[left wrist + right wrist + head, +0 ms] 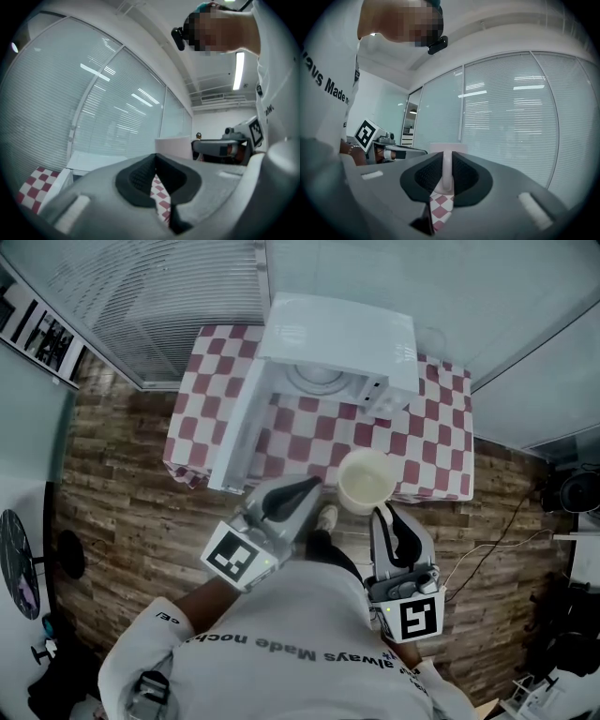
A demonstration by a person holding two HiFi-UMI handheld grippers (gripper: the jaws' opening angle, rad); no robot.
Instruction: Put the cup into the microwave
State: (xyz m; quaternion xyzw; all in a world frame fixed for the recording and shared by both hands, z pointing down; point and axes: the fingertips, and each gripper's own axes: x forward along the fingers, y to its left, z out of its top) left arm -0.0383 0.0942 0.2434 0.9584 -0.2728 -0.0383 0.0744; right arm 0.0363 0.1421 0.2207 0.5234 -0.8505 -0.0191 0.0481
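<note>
Right gripper (382, 513) pinches round, smooth cream cup (364, 481), seemingly by handle.

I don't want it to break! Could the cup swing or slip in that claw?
The cup probably could swing: the right claw pinches only its thin handle. It looks hard and smooth, so likely slippery and breakable.

Open white microwave (337, 334) on checked table (441, 432), right tool (382, 514) holding cup (365, 481) before it, left tool (309, 487) alongside

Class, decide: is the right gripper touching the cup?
Touching. The right gripper view shows the right gripper clamped on the handle of the cup.
</note>
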